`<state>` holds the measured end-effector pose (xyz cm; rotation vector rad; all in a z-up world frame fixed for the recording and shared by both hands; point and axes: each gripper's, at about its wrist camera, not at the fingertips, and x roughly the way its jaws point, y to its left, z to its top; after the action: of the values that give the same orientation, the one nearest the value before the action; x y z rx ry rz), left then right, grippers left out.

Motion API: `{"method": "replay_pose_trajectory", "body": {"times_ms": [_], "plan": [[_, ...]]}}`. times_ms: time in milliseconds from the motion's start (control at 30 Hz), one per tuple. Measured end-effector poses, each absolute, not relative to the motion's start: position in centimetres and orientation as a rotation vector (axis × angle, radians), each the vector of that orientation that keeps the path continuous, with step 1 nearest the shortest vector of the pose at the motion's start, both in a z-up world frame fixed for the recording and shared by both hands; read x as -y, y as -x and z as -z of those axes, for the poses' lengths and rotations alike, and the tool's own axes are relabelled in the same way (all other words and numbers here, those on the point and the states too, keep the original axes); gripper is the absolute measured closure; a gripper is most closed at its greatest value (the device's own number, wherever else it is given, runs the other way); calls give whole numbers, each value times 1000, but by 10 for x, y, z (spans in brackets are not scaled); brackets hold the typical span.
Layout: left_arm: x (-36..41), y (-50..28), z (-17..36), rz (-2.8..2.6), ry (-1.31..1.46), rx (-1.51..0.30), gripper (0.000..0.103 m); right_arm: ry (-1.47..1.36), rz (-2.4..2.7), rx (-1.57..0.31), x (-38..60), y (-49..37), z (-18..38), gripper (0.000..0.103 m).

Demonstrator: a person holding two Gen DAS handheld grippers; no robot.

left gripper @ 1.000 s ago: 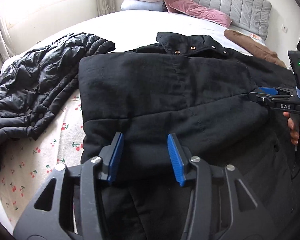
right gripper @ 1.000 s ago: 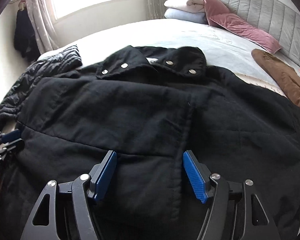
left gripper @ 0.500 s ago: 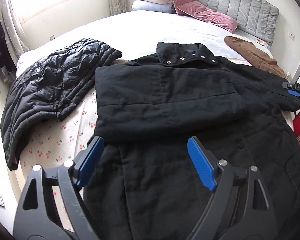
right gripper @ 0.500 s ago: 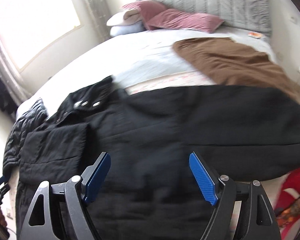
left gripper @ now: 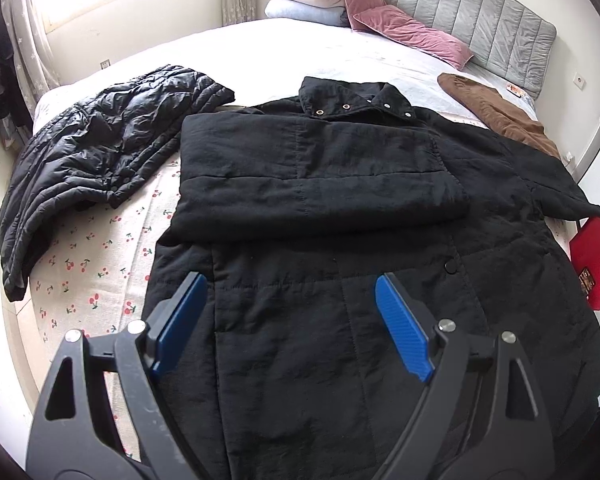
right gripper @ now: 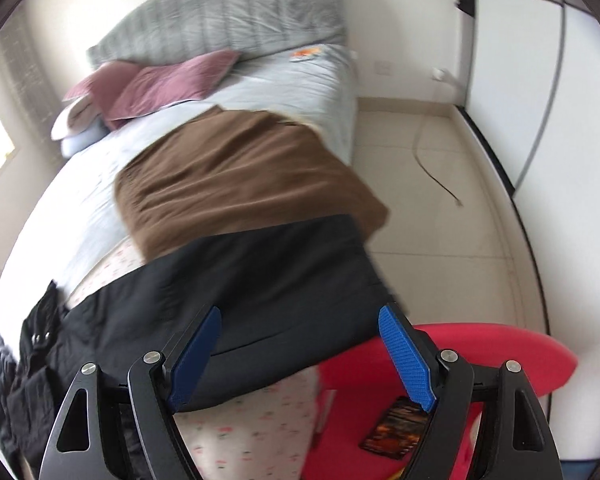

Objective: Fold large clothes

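A large black coat [left gripper: 340,208] lies flat on the bed, collar toward the headboard. Its left sleeve [left gripper: 320,168] is folded across the chest. Its right sleeve [right gripper: 268,276] stretches out to the bed's right edge. My left gripper [left gripper: 288,320] is open and empty above the coat's lower half. My right gripper [right gripper: 300,352] is open and empty above the right sleeve, near its cuff end. The right wrist view is blurred.
A black puffer jacket [left gripper: 100,140] lies at the coat's left. A brown garment [right gripper: 236,172] lies beyond the right sleeve. Pink pillows [left gripper: 404,28] sit at the grey headboard [left gripper: 500,20]. A red chair [right gripper: 440,360] stands by the bed's right edge.
Both grippers opened wider and pulled back from the coat. The left one rose. The right one swung right, from the coat's chest to the outstretched sleeve at the bed edge.
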<state>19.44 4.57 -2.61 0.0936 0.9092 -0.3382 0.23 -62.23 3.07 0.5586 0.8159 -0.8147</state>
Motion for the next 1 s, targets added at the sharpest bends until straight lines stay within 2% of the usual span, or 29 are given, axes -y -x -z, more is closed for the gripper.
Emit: {"method": "replay_pose_trajectory", "body": {"times_ms": [167,233,300,333,367,400,467,700,867,1000], "plan": [[-35,-193,35,342,-120,-925,17,-643,861,-831,654,13,-11,22],[-34,-193,37,339,-122,-931,17,-686,832,-822,663,17,-3,29],[-34,-194,39,341,-112,-935,17,-712,768,-816,664,14,6,48],[-35,-194,39,342,-104,-937,17,-706,759,-817,664,11,8,51],[-35,-196,39,341,-98,-941,17,-685,767,-825,663,8,10,61],[-35,-197,39,340,-92,-943,17,-659,766,-834,660,6,12,80],[-36,-199,39,339,-85,-944,17,-646,751,-814,656,4,10,85],[-47,-204,37,337,-18,-930,17,-521,663,-672,605,-16,-58,90],[-60,-204,34,341,62,-888,17,-387,508,-590,531,-57,-125,90],[-67,-205,36,352,112,-878,17,-268,389,-563,460,-93,-157,91]]}}
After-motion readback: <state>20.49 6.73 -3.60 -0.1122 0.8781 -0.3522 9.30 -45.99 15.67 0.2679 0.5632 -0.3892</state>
